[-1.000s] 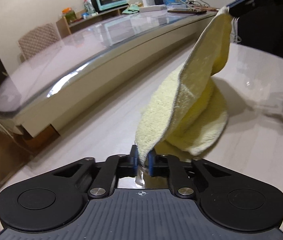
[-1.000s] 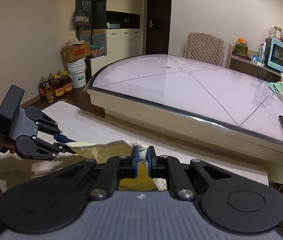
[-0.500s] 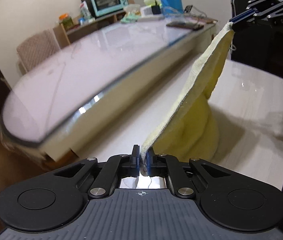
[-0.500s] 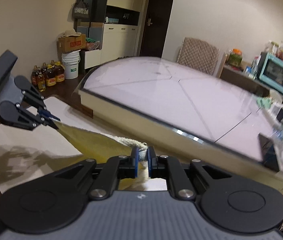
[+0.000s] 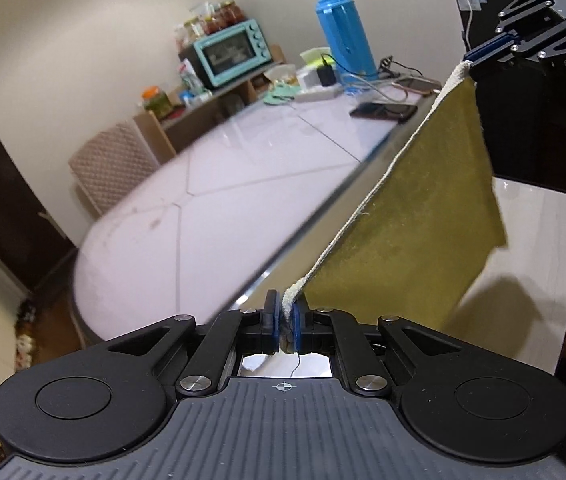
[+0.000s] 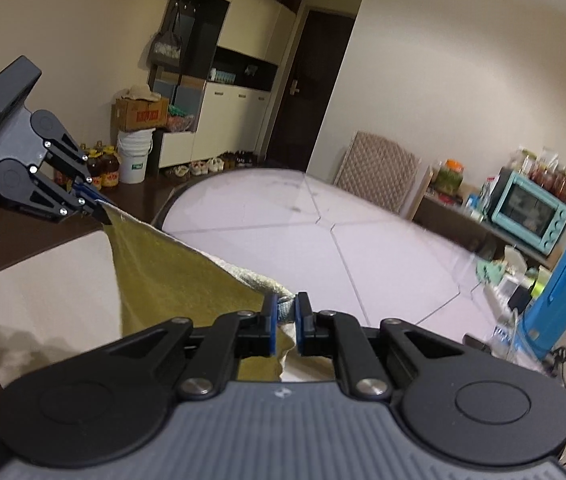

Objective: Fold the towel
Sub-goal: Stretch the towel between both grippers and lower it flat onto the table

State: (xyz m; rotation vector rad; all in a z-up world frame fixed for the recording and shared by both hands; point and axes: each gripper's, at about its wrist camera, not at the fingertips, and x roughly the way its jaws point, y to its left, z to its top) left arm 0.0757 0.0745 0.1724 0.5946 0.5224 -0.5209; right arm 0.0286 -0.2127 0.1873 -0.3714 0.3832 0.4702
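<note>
A yellow towel [image 5: 419, 216] hangs stretched in the air between both grippers, its top edge taut and the rest dangling over the low white table [image 5: 531, 264]. My left gripper [image 5: 284, 312] is shut on one top corner. At the upper right of the left wrist view my right gripper [image 5: 473, 56] pinches the other corner. In the right wrist view the towel [image 6: 187, 280] runs from my right gripper [image 6: 286, 314], shut on its corner, up to my left gripper [image 6: 99, 210] at the left.
A large glass-topped table [image 5: 243, 184] lies beyond, with a phone [image 5: 383, 111], a blue flask [image 5: 345, 36] and cables at its far end. A teal oven [image 5: 229, 52] sits on a shelf, a quilted chair [image 6: 377, 170] behind. Oil bottles [image 6: 105, 166] and a bucket [image 6: 135, 156] stand on the floor.
Both grippers have risen, lifting the towel off the low table. It went from a crumpled heap to a flat sheet hanging between them.
</note>
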